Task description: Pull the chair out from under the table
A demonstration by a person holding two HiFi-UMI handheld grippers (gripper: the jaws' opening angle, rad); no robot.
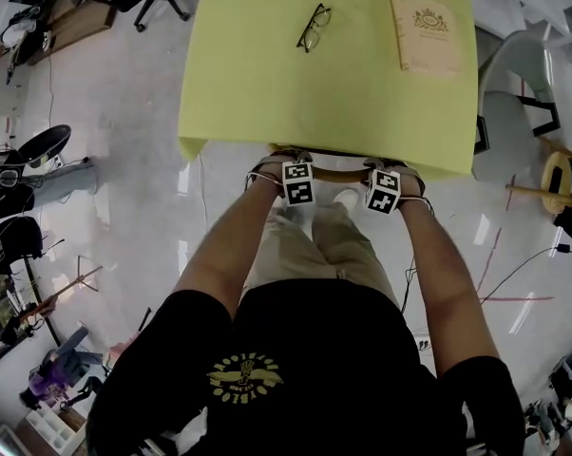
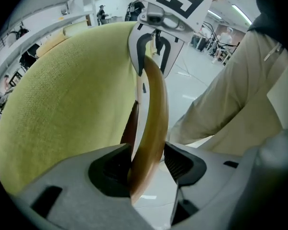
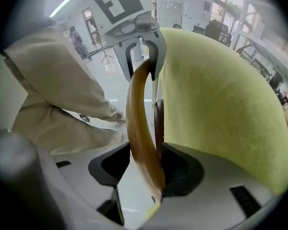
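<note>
**Q:** Pale, glossy floor (image 1: pixel 124 160) all round, cluttered at its edges, and the yellow-green table (image 1: pixel 257 74) fills the middle. Where's the chair (image 1: pixel 341 173)?

**A:** Tucked right under the table. Only its curved wooden back rail (image 2: pixel 156 109) shows, at the table's near edge. The seat and legs are hidden.

**Q:** So what could spoil the pull?

**A:** The biggest worry, I'd judge, is that the chair catches on the table underneath, where I can't see, and drags or jolts it. Then the booklet (image 1: pixel 425 32) and the glasses (image 1: pixel 314 27) lying on top could slide.

**Q:** And the smaller worry?

**A:** The grip. Neither gripper is clamped. A pull now would hook the rail on one jaw only, and a curved rail could slide sideways or pop out. An uneven pull from the two hands would also swing the chair.

**Q:** How do the arms sit?

**A:** Both forearms (image 1: pixel 231 245) reach forward and down, side by side, with the grippers pointing steeply at the floor. The left gripper (image 2: pixel 149 163) straddles the rail with its jaws wide. The wood leans on one pad, with a gap to the other. The right gripper (image 3: pixel 142 163) does the same in mirror fashion, a little further along the rail.
</note>
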